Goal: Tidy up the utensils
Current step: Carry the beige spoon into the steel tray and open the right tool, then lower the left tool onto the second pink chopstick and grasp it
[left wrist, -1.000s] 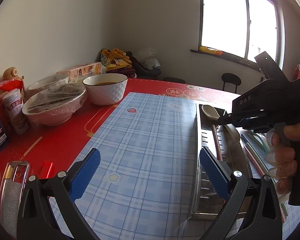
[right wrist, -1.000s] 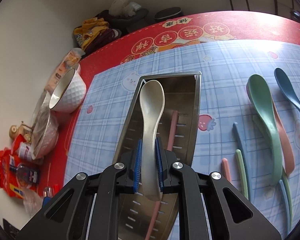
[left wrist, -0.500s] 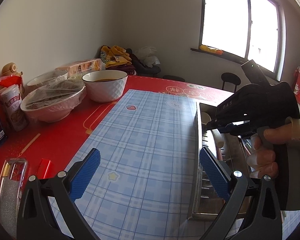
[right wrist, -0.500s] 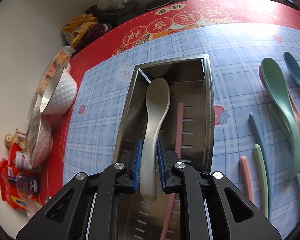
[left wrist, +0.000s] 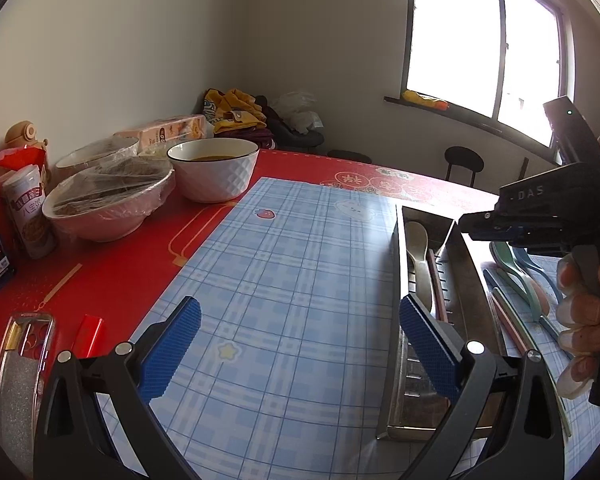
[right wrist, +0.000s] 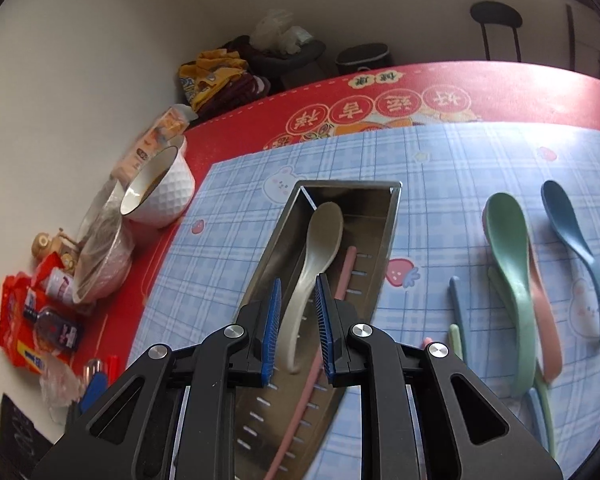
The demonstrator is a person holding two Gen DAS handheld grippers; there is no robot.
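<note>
Long slotted stainless-steel utensil tray (right wrist: 384,236) on blue plaid mat (left wrist: 284,288), red tablecloth (left wrist: 112,272) beneath. Beige plastic spoon (right wrist: 320,236) lying inside tray, bowl at far end, beside pink chopstick (right wrist: 346,268). Right gripper (right wrist: 298,320) above spoon handle, blue pads just parted and clear of handle on both sides, jaws having just been opening. Left gripper (left wrist: 300,348) spread wide over bare mat, nothing between pads. Green spoon (right wrist: 508,240), pink spoon (right wrist: 546,320) and blue spoon (right wrist: 572,236) on mat right of tray. White faceted bowl (left wrist: 216,176) near wall.
</note>
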